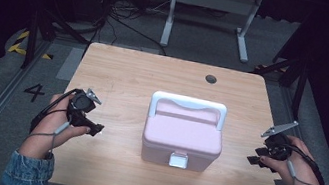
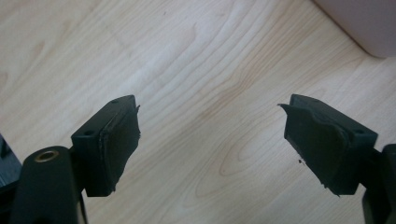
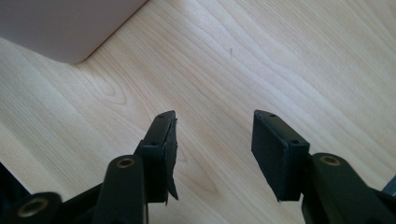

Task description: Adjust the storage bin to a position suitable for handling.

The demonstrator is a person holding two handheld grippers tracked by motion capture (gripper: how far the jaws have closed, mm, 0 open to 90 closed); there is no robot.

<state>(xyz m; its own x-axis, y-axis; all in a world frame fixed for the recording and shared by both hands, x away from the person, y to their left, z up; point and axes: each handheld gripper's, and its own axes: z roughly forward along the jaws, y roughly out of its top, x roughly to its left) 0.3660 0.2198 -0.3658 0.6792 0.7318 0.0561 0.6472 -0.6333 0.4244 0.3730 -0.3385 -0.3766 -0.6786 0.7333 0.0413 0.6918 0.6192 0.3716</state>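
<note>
Tools point(image 1: 95, 129) point(image 1: 254, 155) flanking widthwise, latch-forward box point(image 1: 182, 136)

box point(image 1: 181, 138): pale pink, white handle and latch
table point(image 1: 125, 73): light wood grain
left gripper point(image 2: 210, 140): black
right gripper point(image 3: 212, 149): black
sleeves point(image 1: 27, 173): blue denim

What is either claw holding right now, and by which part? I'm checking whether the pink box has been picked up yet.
Nothing is held. The left claw and right claw are open over bare table, on either side of the pink box.
</note>
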